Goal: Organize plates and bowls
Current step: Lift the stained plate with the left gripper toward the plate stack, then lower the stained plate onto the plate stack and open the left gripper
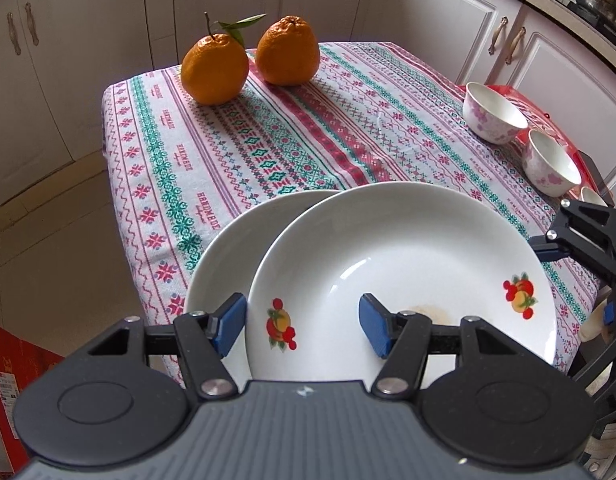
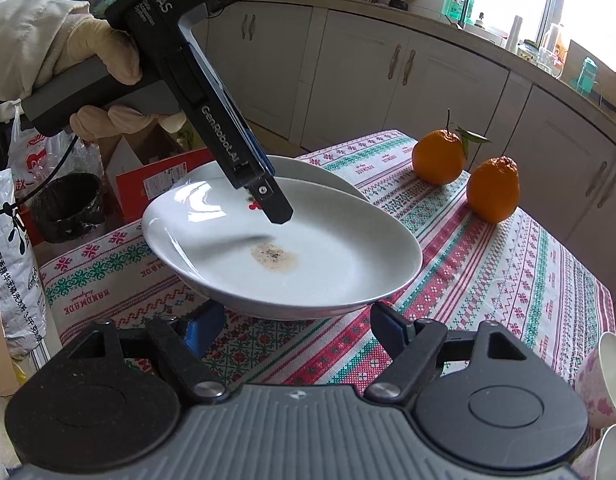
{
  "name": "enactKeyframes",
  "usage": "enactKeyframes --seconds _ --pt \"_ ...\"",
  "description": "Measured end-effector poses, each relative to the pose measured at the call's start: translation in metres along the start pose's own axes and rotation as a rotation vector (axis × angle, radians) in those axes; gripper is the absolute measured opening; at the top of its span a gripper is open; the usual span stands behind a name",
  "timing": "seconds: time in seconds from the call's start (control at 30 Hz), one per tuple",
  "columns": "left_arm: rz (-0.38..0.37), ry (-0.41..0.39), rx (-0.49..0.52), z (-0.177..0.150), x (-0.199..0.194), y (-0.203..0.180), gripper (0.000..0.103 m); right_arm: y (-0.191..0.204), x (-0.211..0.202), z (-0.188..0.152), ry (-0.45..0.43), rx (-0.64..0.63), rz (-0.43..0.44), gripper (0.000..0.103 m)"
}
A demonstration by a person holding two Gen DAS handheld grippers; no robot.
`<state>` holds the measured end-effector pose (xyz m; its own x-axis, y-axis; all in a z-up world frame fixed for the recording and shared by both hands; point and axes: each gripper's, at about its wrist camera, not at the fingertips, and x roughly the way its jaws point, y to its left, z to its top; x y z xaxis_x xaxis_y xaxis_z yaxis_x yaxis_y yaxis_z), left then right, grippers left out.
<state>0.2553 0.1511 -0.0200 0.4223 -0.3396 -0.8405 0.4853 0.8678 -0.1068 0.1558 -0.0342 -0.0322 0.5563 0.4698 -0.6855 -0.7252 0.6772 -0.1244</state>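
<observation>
the left gripper [image 1: 304, 326] straddles the near rim of the upper plate [image 1: 408, 256], one pad below and one above, but the pads look parted from the rim, so the grip seems slack or just let go. this fruit-printed plate, with a brown stain [image 2: 274, 258] in its well, rests tilted and off-centre on the lower plate [image 1: 228, 248] near the corner of the patterned tablecloth [image 1: 268, 140]. the right gripper [image 2: 298, 326] hangs part open and empty just beside the plate's edge. to finish well, nudge the upper plate until it nests squarely, then withdraw without dragging it. three floral bowls [image 1: 494, 114] wait apart, by the two oranges [image 1: 288, 50].
</observation>
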Motion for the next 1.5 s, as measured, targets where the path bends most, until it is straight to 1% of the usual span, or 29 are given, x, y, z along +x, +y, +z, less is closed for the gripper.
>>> enactKeyframes --seconds 0.17,0.37,0.43,0.7,0.8,1.07,1.17,1.27,1.5 --pt "0.013 -0.006 0.006 0.001 0.000 0.001 0.061 0.001 0.005 0.001 0.005 0.003 0.005 0.084" --pt "0.026 -0.013 0.001 0.003 -0.001 0.004 0.065 0.000 0.010 0.003 0.021 -0.001 0.024 0.084" --pt "0.026 -0.013 0.001 0.003 -0.001 0.004 0.066 0.002 0.007 0.003 0.016 -0.014 0.021 0.085" --pt "0.038 -0.014 -0.001 0.003 0.000 0.006 0.067 -0.002 -0.005 0.003 -0.005 0.008 0.044 0.085" --pt "0.045 -0.015 -0.001 0.003 -0.001 0.007 0.068 -0.005 -0.002 0.004 -0.006 0.017 0.059 0.085" --pt "0.046 -0.017 -0.008 0.004 -0.001 0.008 0.068 -0.005 -0.002 0.002 -0.014 0.034 0.066 0.086" --pt "0.058 -0.023 -0.005 0.004 -0.004 0.007 0.068 -0.003 -0.006 0.003 -0.025 0.019 0.067 0.087" --pt "0.053 -0.032 -0.015 0.003 -0.006 0.011 0.069 -0.002 -0.007 0.004 -0.036 0.008 0.070 0.089" --pt "0.072 -0.035 -0.003 0.005 -0.008 0.009 0.071 -0.006 -0.005 0.002 -0.029 0.028 0.081 0.090"
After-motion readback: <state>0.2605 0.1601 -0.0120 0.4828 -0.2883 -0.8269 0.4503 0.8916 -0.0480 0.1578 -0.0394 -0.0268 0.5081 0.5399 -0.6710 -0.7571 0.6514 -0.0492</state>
